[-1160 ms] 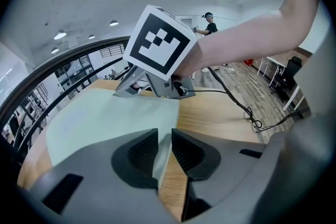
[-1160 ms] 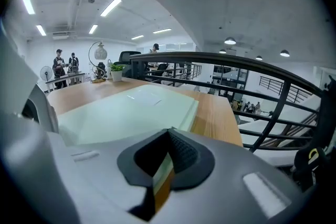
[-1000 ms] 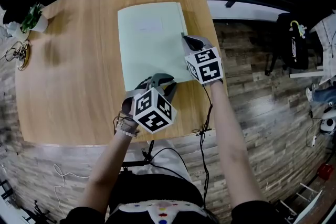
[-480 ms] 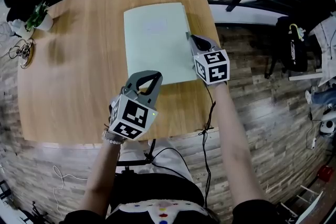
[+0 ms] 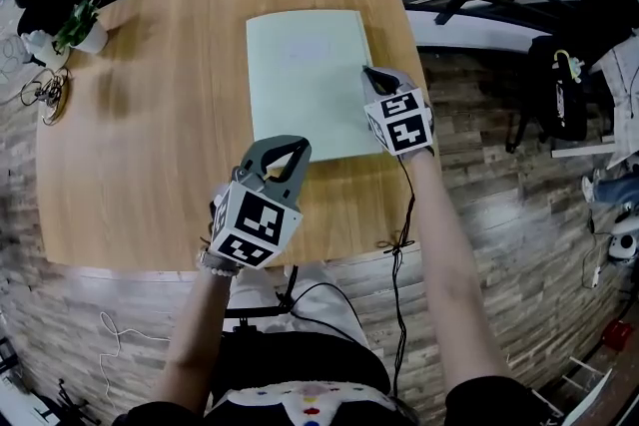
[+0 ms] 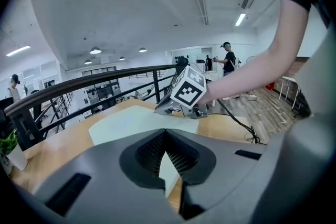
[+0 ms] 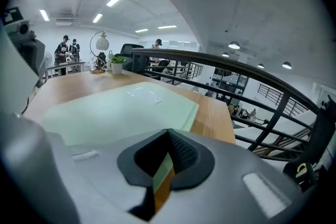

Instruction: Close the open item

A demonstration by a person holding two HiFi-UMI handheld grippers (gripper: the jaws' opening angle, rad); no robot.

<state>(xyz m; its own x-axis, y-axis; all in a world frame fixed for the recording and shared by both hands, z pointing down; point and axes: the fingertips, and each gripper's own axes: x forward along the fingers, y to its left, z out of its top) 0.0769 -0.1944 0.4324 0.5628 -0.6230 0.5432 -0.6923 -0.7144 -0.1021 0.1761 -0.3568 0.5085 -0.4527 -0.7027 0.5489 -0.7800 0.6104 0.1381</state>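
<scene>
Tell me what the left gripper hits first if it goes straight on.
Probably the pale green folder, near its front edge: it lies right ahead of the shut left gripper. Its height above the folder is unclear.

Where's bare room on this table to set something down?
Widest bare wood: the left half of the wooden table, between the pale green folder and the small potted plant at the far-left corner. Crowded: the folder's right edge and near end, where the right gripper and left gripper sit.

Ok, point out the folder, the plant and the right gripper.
folder (image 5: pixel 305 80): head view, middle of its cover.
plant (image 5: pixel 78 21): head view, its leaves.
right gripper (image 5: pixel 369 73): head view, tips of its jaws.
</scene>
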